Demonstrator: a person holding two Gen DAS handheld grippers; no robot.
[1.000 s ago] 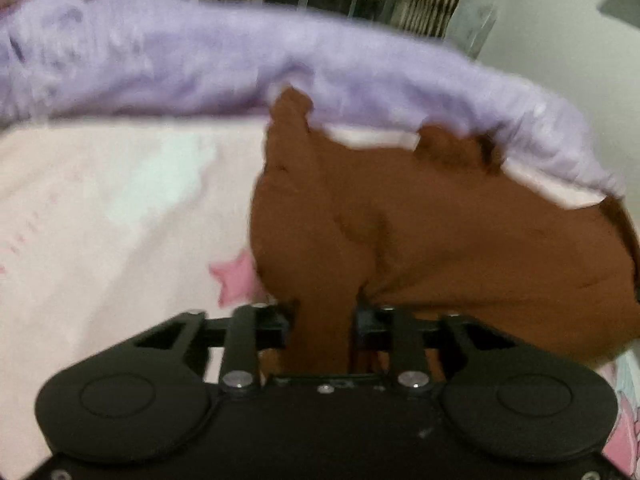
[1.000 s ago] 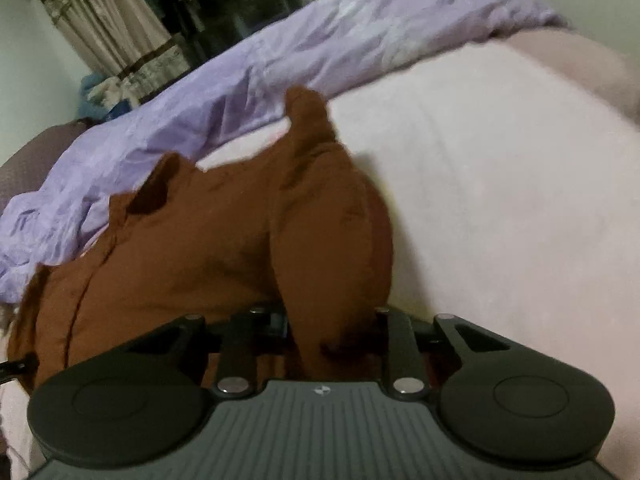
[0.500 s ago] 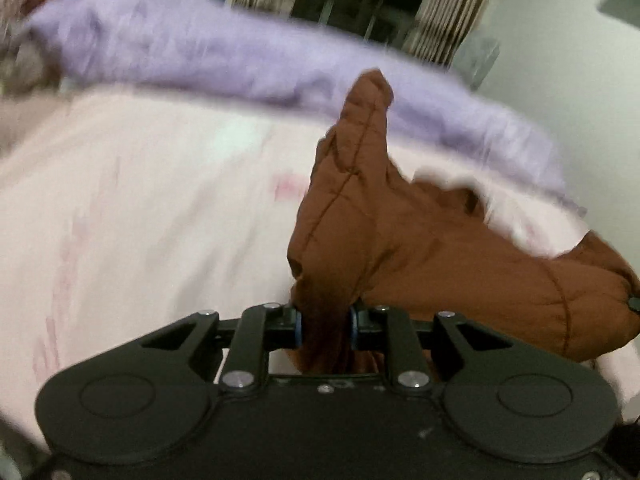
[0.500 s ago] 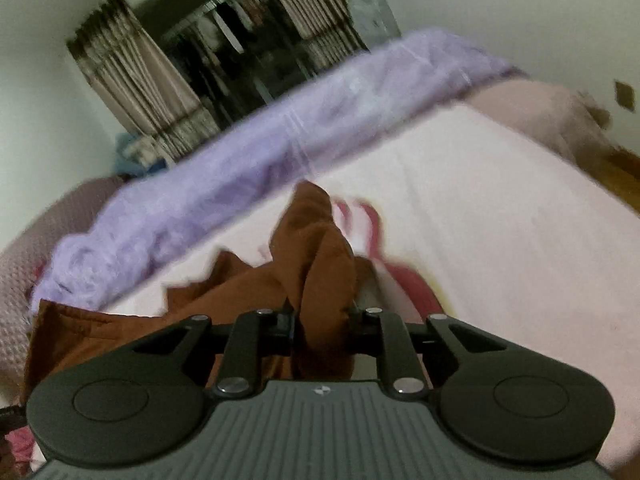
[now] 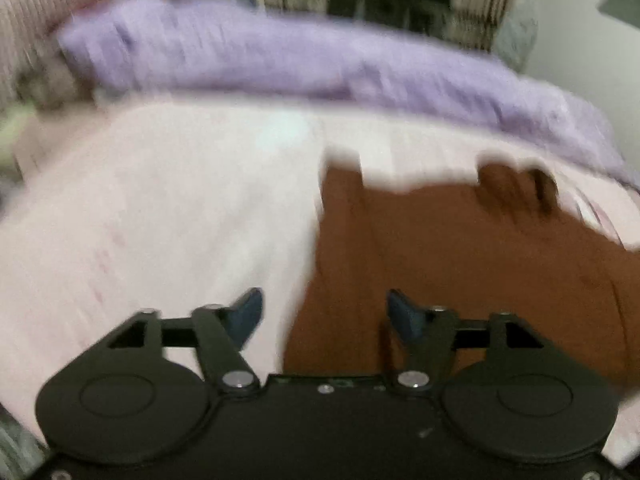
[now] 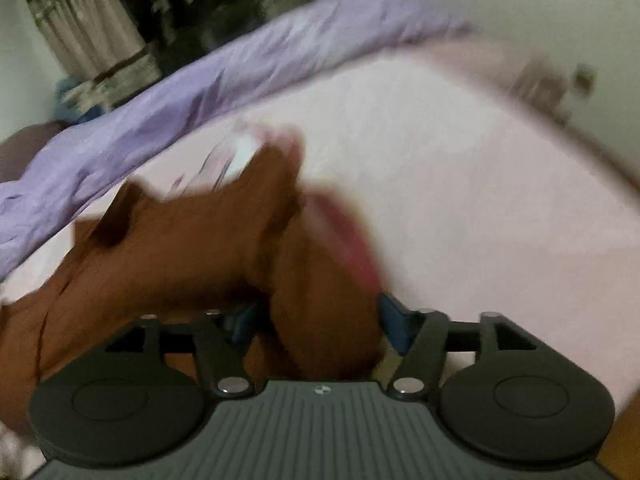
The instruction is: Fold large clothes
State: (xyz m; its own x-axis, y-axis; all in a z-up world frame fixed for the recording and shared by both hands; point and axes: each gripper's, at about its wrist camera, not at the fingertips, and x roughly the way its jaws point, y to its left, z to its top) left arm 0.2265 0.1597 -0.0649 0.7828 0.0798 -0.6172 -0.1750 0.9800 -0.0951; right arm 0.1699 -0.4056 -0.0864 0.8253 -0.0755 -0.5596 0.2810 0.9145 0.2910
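Note:
A brown garment (image 5: 460, 256) lies spread on the pink bed sheet (image 5: 160, 208). My left gripper (image 5: 324, 312) is open over its near left edge, with the cloth lying between and under the blue fingertips (image 5: 250, 308). In the right wrist view the same brown garment (image 6: 192, 248) is bunched in a fold that runs between the spread fingers of my right gripper (image 6: 316, 320), which is open. Both views are blurred by motion.
A crumpled purple blanket (image 5: 320, 64) lies along the far side of the bed, also in the right wrist view (image 6: 200, 80). A pink-red print (image 6: 348, 236) shows on the sheet beside the garment. Curtains and a dark wardrobe (image 6: 168, 12) stand behind.
Both grippers were shut on raised folds of the brown garment; both have opened now. The garment has dropped flatter onto the sheet.

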